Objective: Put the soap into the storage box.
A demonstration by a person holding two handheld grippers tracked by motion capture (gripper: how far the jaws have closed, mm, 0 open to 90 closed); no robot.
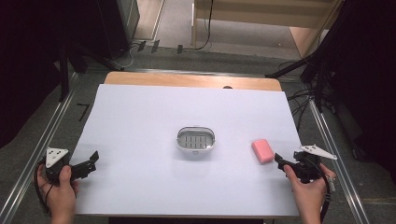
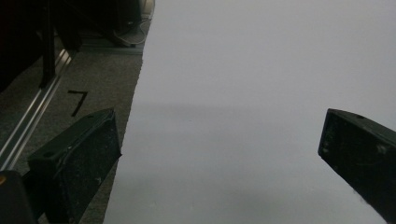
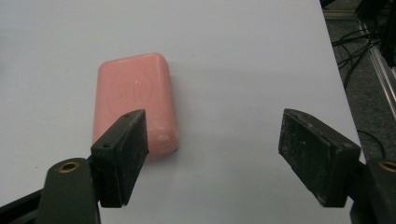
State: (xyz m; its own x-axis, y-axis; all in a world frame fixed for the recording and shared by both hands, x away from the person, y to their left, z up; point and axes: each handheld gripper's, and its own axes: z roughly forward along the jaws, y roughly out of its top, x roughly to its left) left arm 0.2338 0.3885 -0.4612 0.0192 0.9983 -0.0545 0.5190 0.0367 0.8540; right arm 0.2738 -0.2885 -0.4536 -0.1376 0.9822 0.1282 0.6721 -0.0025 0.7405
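At the near left corner of the white sheet [image 1: 140,121], the left gripper [image 1: 88,163] is resting with its jaws standing wide apart over bare paper, nothing between them. At the near right, the right gripper [image 3: 212,154] is hovering just short of the pink soap bar [image 3: 135,100], its jaws also standing apart and empty; one jaw is overlapping the bar's near edge in the right gripper view while the other is hanging over bare sheet to the right.

That offset is the likely trouble: if the jaws are closing from here, they are probably catching only a corner, or pushing the slick, rounded bar aside instead of straddling it. A skewed pinch may also be letting it twist or squirt out on the lift.

The soap [image 1: 263,150] is lying flat near the sheet's right edge, well apart from the soap dish [image 1: 196,139] at the middle. Its long axis is running near to far, tilting slightly leftward at the far end in the high view, with its broad embossed face pointing up.
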